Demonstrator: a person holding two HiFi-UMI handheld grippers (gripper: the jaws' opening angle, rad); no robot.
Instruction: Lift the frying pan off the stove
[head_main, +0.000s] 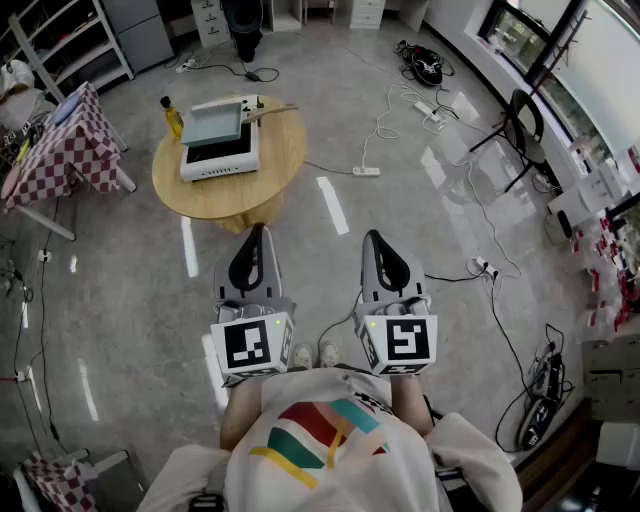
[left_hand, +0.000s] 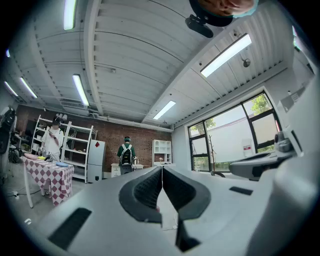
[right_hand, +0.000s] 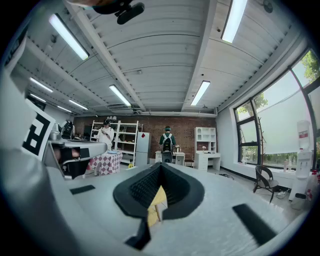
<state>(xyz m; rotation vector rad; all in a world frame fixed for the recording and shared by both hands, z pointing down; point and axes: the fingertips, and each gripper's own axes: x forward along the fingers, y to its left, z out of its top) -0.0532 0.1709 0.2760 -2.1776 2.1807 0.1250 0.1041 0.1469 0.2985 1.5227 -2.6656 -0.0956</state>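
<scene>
**Frying pan on the stove, both grippers clenched and well short of it**

Frying pan (head_main: 212, 124) sits on the white stove (head_main: 222, 158), on the round wooden table (head_main: 230, 198). Its wooden handle (head_main: 272, 111) sticks out to the right.

Left gripper (head_main: 252, 232): jaws pressed together, nothing between them. The left gripper view (left_hand: 161, 172) shows only floor past the tips. Right gripper (head_main: 376, 238): same, clenched and empty, confirmed in the right gripper view (right_hand: 159, 172). Both are held close to the person's chest, side by side and pointing forward. The table is well apart from them, ahead and a bit left.

Judgement: reach not begun; the jaws must open before any grasp.

Risks:
- A yellow bottle (head_main: 172, 117) stands just beside the pan's far left corner. A sweep from the left, or a pan swung left on lift, could tip it.
- The handle is thin. A grip far out on it would probably let the pan droop or twist.
- A sideways drag rather than a straight lift could shove the stove.
- The stove cord (head_main: 335, 170) trails off the table's right side to a power strip, so feet could catch it.

Room: bare floor between the person and the table, so the approach is straight. More cables (head_main: 400, 105) lie on the right, a checked table (head_main: 62, 150) stands on the left, and both are clear of the path. There is spare tabletop in front of the stove.
</scene>
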